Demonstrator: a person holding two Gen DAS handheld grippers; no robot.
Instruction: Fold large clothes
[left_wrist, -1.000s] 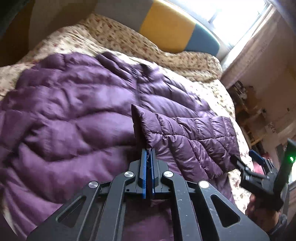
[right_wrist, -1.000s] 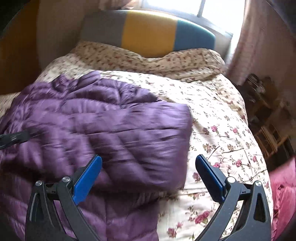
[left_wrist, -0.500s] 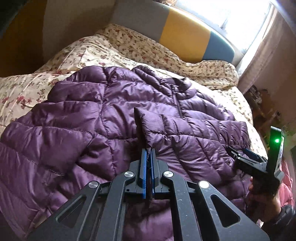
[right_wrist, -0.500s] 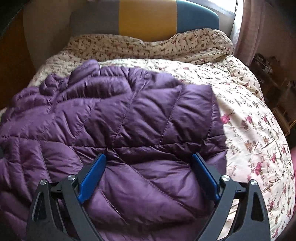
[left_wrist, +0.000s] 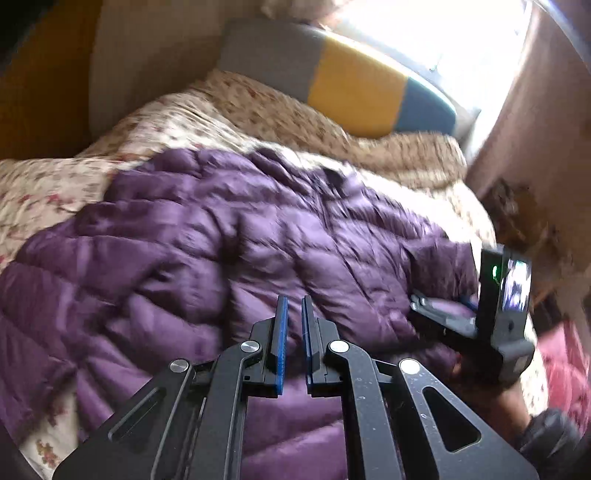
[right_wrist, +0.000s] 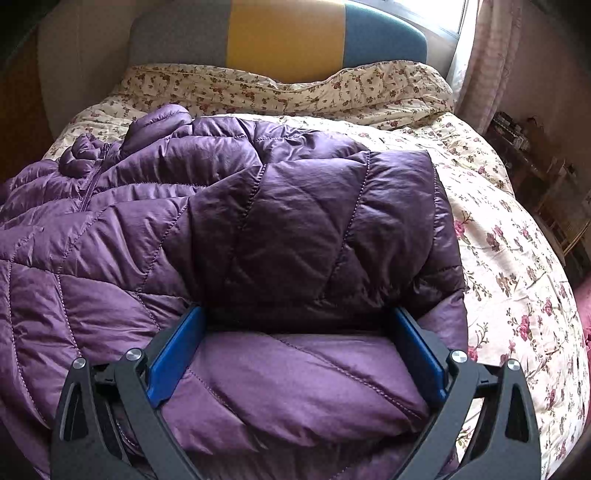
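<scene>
So the purple puffer jacket (right_wrist: 236, 236) is lying on the bed (right_wrist: 509, 258), one sleeve (right_wrist: 321, 221) already folded across the front. Left gripper (left_wrist: 291, 332) fingers are slightly apart, holding nothing; right gripper (right_wrist: 295, 354) wide open, straddling the jacket. Most folding's left, I'd say.

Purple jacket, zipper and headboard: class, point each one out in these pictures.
purple jacket (right_wrist: 295, 229), right wrist view, on the folded-over quilted panel.
zipper (right_wrist: 90, 184), right wrist view, on the track below the collar.
headboard (right_wrist: 284, 33), right wrist view, on its yellow middle section.
</scene>
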